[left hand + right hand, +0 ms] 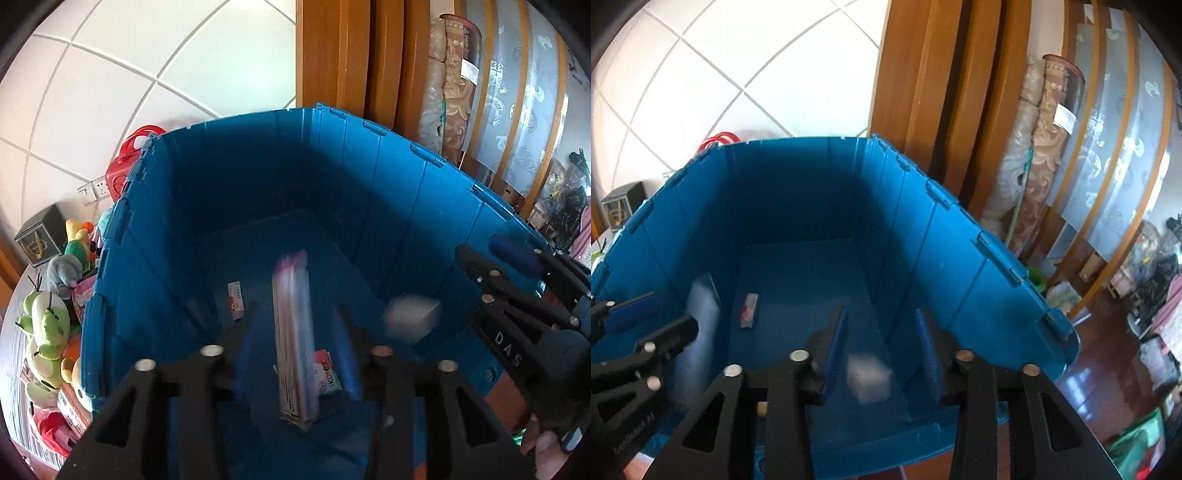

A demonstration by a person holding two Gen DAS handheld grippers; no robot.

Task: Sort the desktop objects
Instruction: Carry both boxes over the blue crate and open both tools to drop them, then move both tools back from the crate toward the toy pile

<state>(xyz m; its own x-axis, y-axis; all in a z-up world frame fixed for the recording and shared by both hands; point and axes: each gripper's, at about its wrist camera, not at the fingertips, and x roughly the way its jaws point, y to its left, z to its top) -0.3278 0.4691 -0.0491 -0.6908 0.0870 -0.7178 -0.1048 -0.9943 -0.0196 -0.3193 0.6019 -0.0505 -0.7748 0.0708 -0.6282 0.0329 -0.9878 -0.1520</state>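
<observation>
In the left wrist view, we held the left gripper (295, 354) over the blue crate (236, 177) filling the middle of the frame. Its jaws stood apart around a blurred pink-and-white flat pack (293, 332), upright between them, pads clear of it. A small red-and-white box (236, 300) lay on the crate floor left of centre, a Kotex packet (327, 373) below centre.

In the right wrist view, our right gripper (882, 354) stood parted at lower centre, a blurred white cube (868, 380) loose between its pads.
</observation>
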